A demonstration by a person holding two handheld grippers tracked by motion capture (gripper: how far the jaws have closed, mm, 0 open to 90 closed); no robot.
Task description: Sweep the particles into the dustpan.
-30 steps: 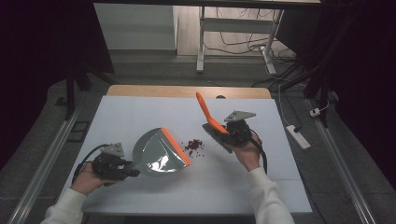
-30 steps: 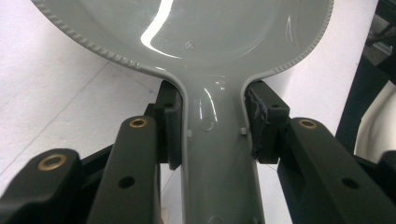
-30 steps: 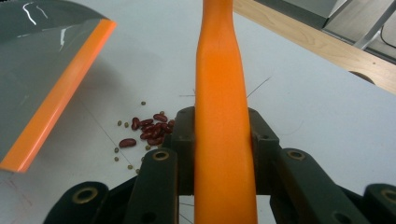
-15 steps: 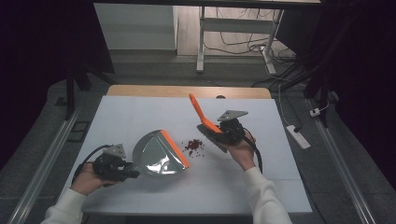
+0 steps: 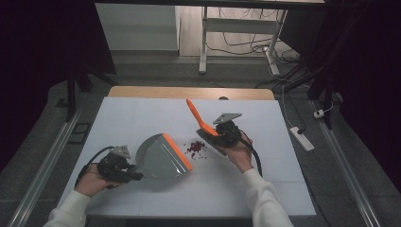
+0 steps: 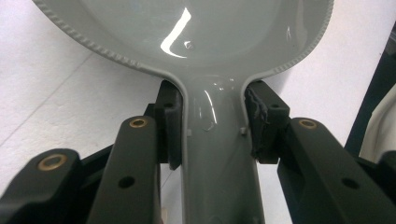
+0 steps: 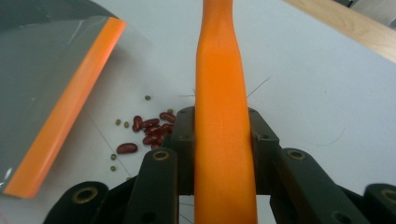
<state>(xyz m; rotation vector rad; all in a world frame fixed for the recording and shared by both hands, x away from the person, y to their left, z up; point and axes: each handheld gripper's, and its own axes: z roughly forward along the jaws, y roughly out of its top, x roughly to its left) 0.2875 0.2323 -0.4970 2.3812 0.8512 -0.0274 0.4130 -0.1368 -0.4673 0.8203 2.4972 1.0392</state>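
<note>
A grey dustpan (image 5: 161, 158) with an orange lip (image 7: 70, 102) lies on the white table, its mouth facing right. My left gripper (image 5: 134, 174) is shut on the dustpan's handle (image 6: 212, 154), one pad on each side. My right gripper (image 5: 221, 136) is shut on the orange handle of a brush (image 5: 196, 116), which slants up and to the left; the brush's dark head (image 5: 211, 143) is low by the table. A small pile of red beans (image 5: 196, 148) and some tiny green ones (image 7: 119, 123) lies between the lip and the brush.
The table (image 5: 142, 118) has a wooden strip (image 5: 189, 92) along its far edge. A white power strip (image 5: 302, 138) lies on the floor to the right. Metal rails (image 5: 47, 161) run along both sides. A desk frame (image 5: 203, 42) stands beyond the table.
My right gripper has carried the brush left and down, closer to the beans. The left gripper and dustpan have stayed put.
</note>
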